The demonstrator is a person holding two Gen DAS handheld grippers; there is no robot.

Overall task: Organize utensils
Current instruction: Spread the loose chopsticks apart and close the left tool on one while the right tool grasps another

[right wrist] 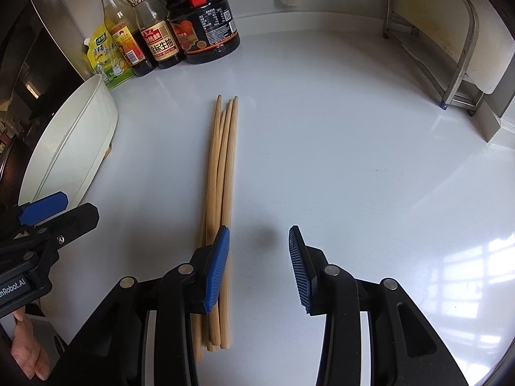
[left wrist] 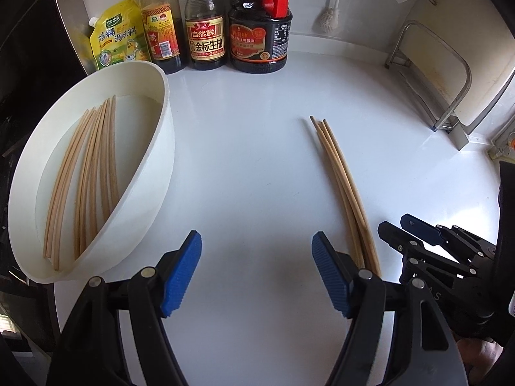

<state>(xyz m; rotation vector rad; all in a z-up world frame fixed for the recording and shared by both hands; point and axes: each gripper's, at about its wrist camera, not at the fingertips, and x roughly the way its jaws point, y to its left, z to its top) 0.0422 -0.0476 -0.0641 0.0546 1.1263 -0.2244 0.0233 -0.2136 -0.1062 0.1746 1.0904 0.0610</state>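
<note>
A bundle of loose wooden chopsticks (right wrist: 222,167) lies on the white counter (right wrist: 354,160), pointing away from me. My right gripper (right wrist: 259,257) hovers low over their near ends, open; its left finger (right wrist: 219,263) sits on top of the bundle and only bare counter shows between the pads. In the left wrist view the same chopsticks (left wrist: 341,177) run just right of my left gripper (left wrist: 257,270), which is open and holds nothing. At the left, a white oval container (left wrist: 161,148) has several chopsticks (left wrist: 93,173) lying in it.
Sauce bottles (left wrist: 206,32) and a yellow seasoning pouch (left wrist: 116,38) line the back wall. A metal rack (right wrist: 450,48) stands at the back right. The two grippers are close side by side, with the right gripper (left wrist: 394,222) beside the left one. A hand (right wrist: 25,353) shows at the lower left.
</note>
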